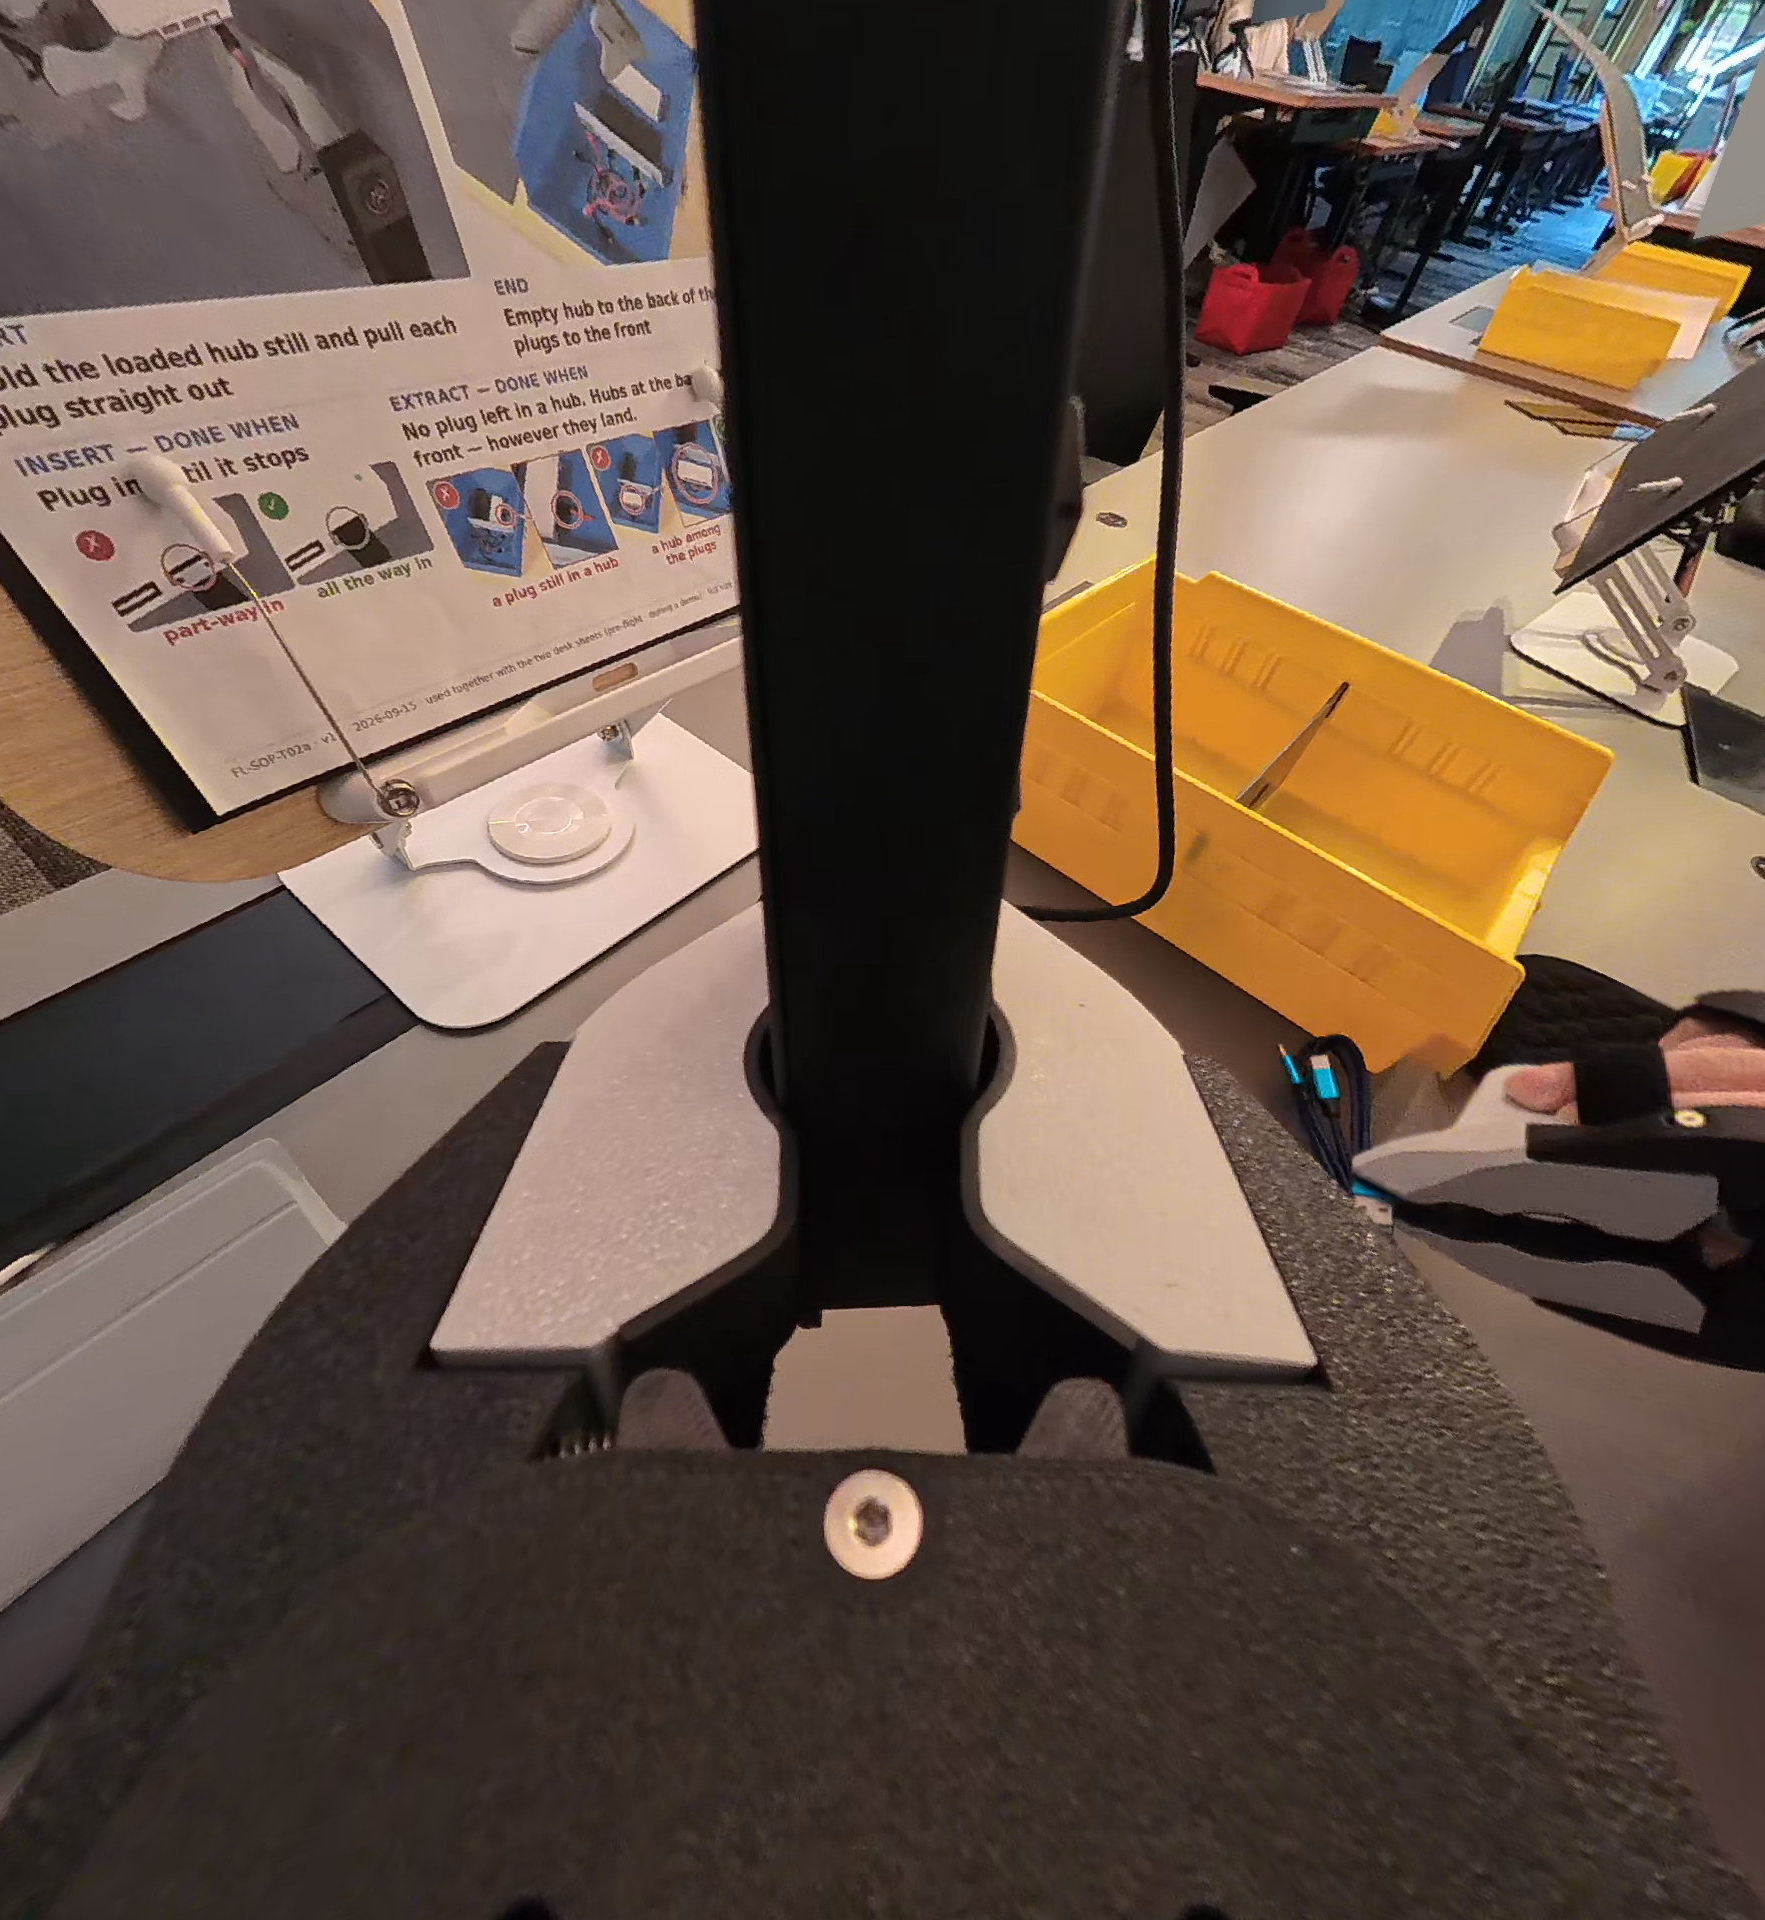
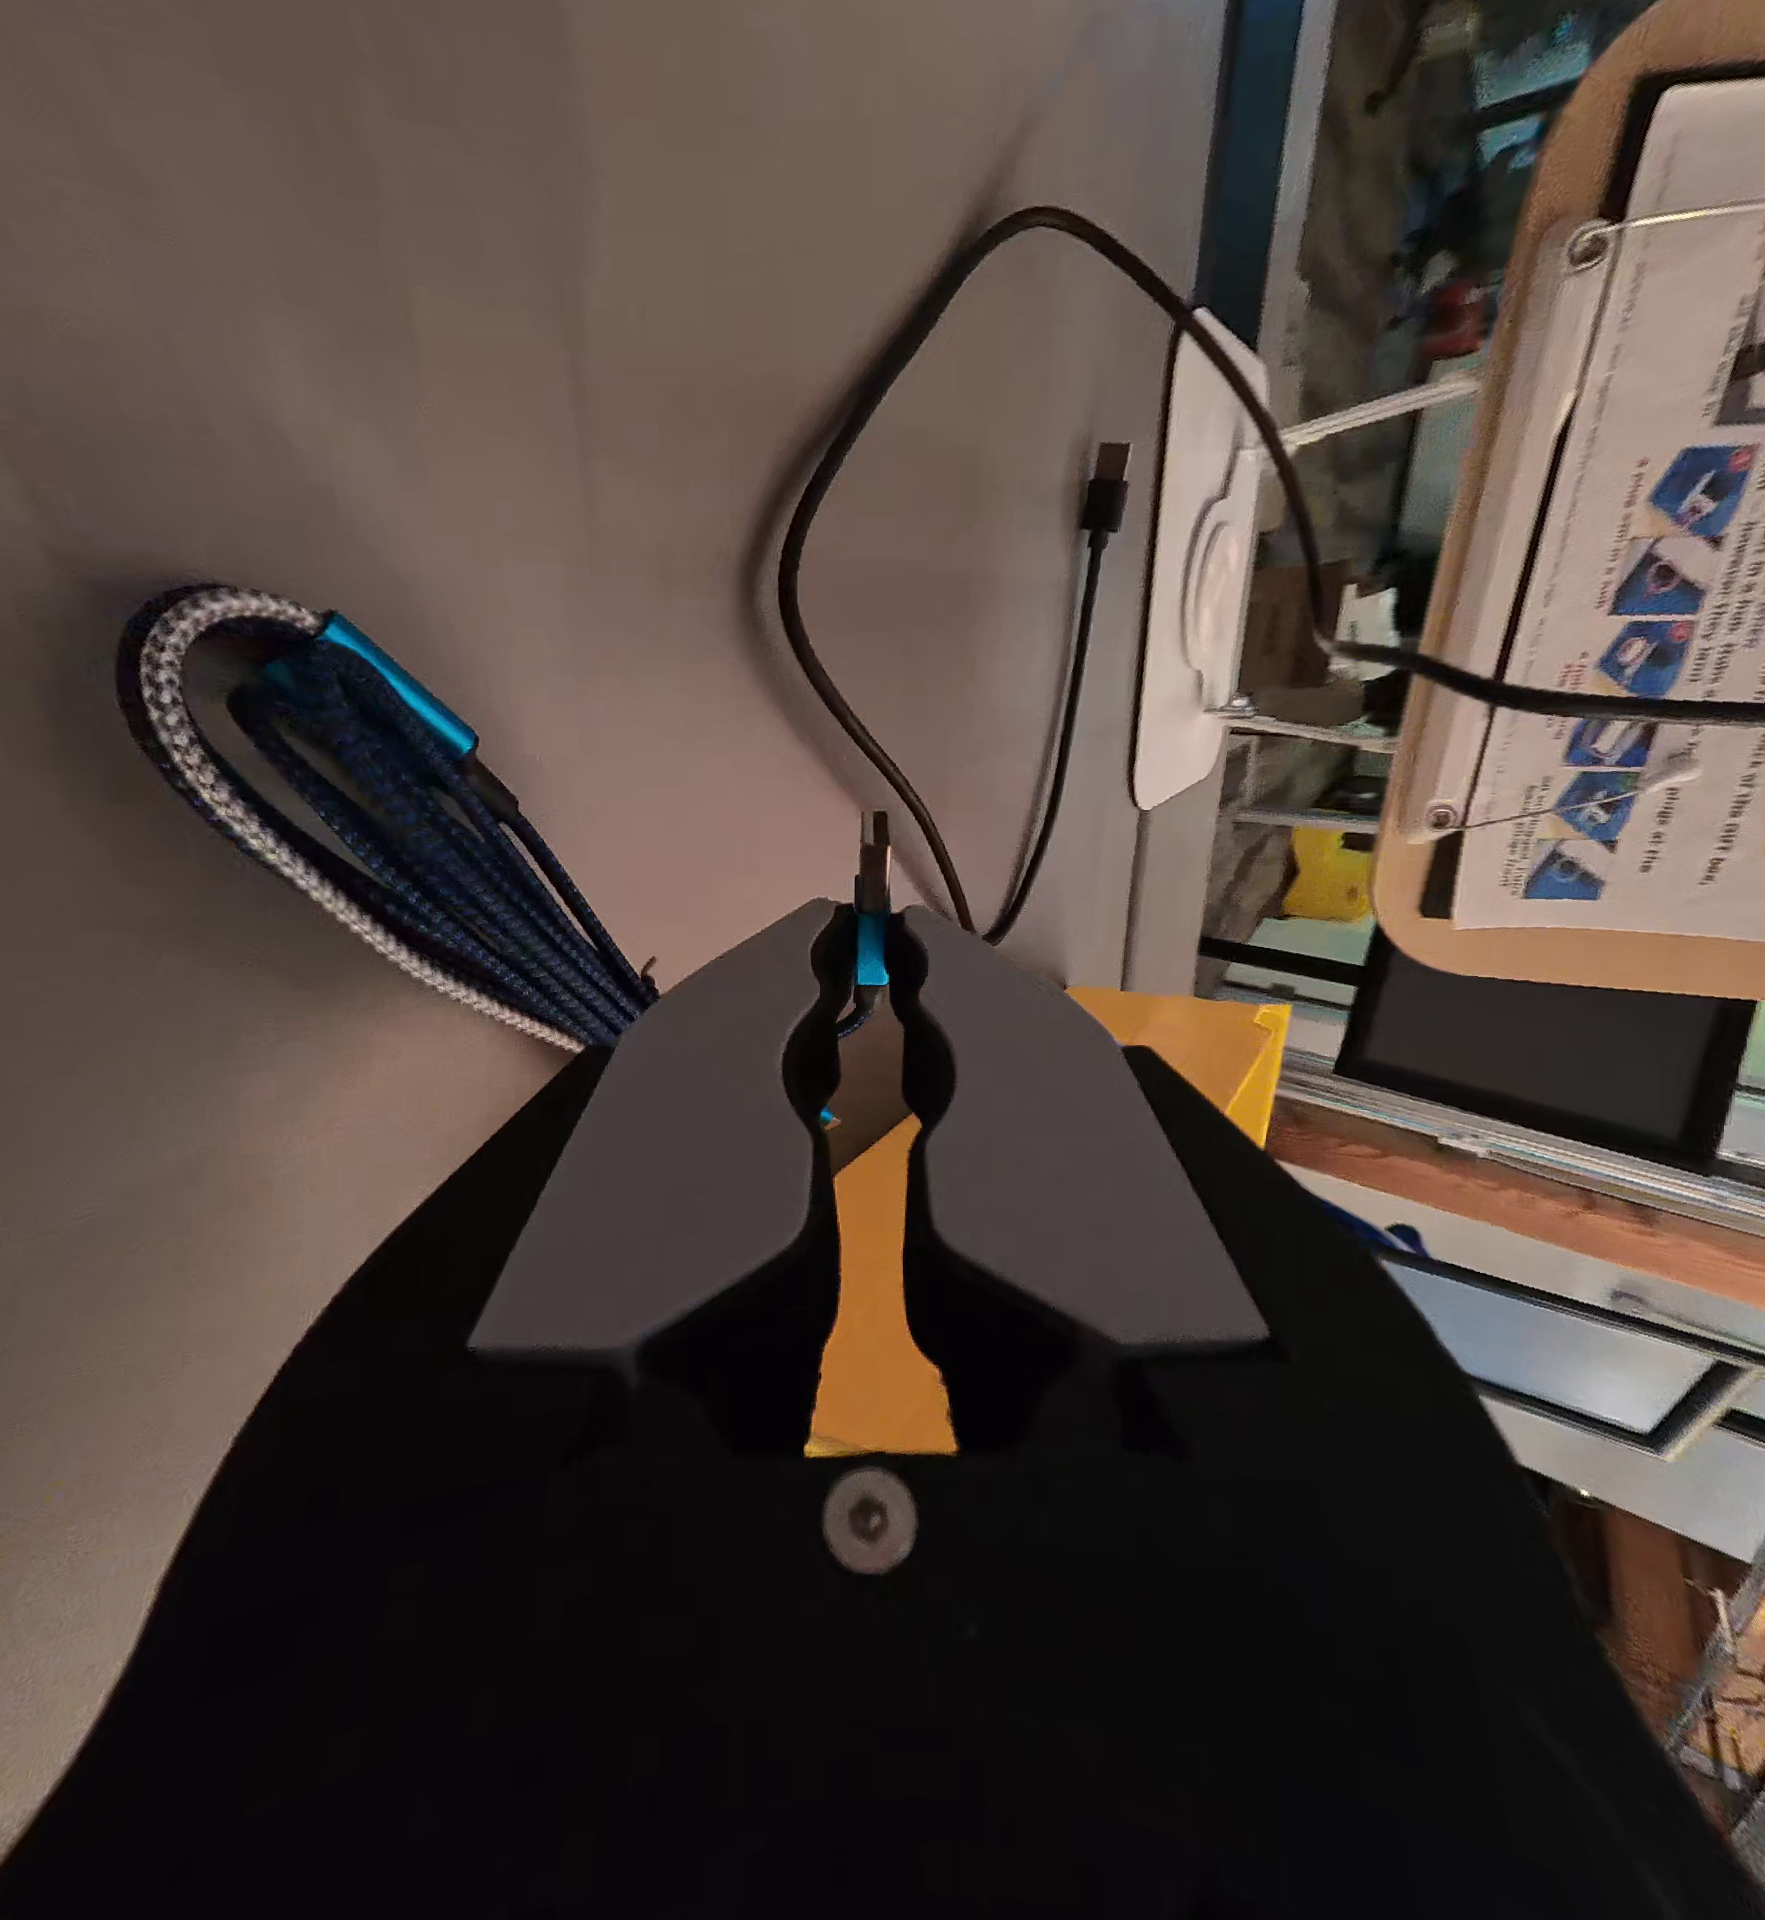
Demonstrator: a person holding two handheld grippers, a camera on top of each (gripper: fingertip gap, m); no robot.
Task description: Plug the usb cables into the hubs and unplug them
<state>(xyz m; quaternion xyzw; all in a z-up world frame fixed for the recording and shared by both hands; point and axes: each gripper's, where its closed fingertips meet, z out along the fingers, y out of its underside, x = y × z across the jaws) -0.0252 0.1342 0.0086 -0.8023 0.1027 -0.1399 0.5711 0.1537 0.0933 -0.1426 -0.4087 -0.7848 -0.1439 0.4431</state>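
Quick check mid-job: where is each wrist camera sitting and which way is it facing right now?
Left wrist view: on the left gripper, facing across the desk; jaws clamp a black hub; the right gripper and a hand show.
Right wrist view: on the right gripper, rolled sideways, shut on a blue plug.
Shared: yellow bin, instruction sheet, blue cables.

A long black hub (image 1: 878, 520) stands upright, gripped between the left tool's (image 1: 873, 1049) fingers, its thin black cable (image 2: 857, 582) looping over the bench. A blue-sleeved USB plug (image 2: 873, 925) points forward, pinched at the right tool's (image 2: 870, 920) tips; its blue braided cable bundle (image 2: 358, 790) lies coiled on the bench.
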